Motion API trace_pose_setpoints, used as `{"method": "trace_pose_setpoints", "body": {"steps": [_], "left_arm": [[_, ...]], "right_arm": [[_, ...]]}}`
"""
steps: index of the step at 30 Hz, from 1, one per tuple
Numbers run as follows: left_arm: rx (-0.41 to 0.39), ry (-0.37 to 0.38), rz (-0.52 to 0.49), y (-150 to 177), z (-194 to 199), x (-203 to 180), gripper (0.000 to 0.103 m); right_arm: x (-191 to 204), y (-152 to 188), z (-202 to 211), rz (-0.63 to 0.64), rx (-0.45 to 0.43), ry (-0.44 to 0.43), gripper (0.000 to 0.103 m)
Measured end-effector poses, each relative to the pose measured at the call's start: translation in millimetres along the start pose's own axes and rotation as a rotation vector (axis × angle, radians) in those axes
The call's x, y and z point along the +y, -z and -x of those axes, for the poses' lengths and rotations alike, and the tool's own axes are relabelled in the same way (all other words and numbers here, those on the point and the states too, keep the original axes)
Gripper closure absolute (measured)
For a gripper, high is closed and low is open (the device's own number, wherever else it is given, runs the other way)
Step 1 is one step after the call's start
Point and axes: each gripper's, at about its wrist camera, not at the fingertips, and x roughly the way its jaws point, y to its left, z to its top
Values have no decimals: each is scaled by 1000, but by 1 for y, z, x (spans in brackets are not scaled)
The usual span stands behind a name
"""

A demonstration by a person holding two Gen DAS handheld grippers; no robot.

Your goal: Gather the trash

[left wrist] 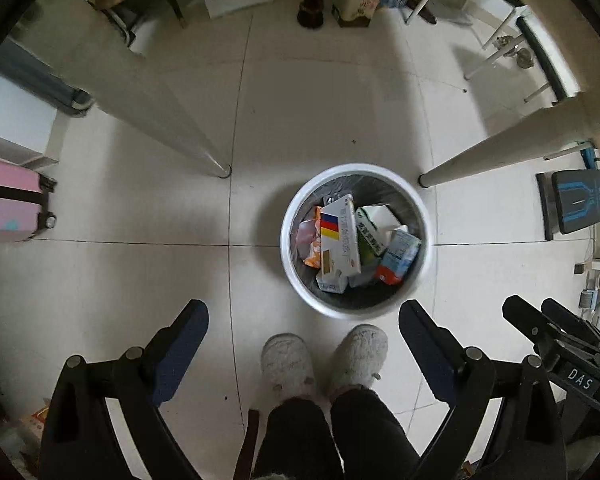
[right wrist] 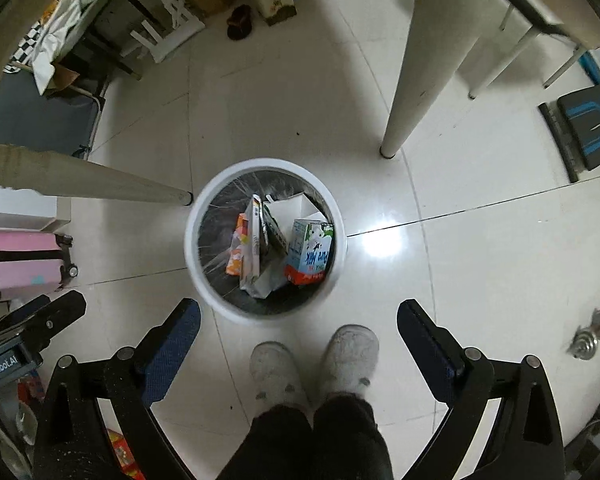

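A round white trash bin (left wrist: pixel 356 240) with a dark bag inside is seen from above, standing on the pale tiled floor (left wrist: pixel 140 280) between two thick table legs (left wrist: pixel 172 120). The bin is filled with trash: a white box with red, blue and yellow stripes (left wrist: pixel 338 240), a blue milk carton (right wrist: pixel 310 250), an orange wrapper (left wrist: pixel 312 248) and some white paper (right wrist: pixel 290 204). The left gripper (left wrist: pixel 303 316) is held above the floor, and its two dark fingers are spread wide apart with nothing between them. The right gripper (right wrist: pixel 299 314) is held the same way, with its fingers spread wide and nothing pinched. The bin is seen just past the fingertips in both views. Two fluffy grey slippers (left wrist: pixel 324 360) are planted on the floor just in front of the bin. A pink suitcase (right wrist: pixel 24 260) is parked off to the left side, and a black and blue board (left wrist: pixel 582 200) is lying far to the right.
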Motion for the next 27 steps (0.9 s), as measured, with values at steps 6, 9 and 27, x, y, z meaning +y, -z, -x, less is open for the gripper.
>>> {"method": "trace_pose_setpoints", "body": {"steps": [6,9,27], "left_arm": [[-34,-4,-19,25,98,-9,6],[-49,-2,-45,39,144,-15,6],[-162,126,-78,85,353,-34,6]], "right_arm": [[8,20,109,21,-11,4,3],[13,31,165,42,-18,-7,3],[37,89,435,123,-75,-186,3]]}}
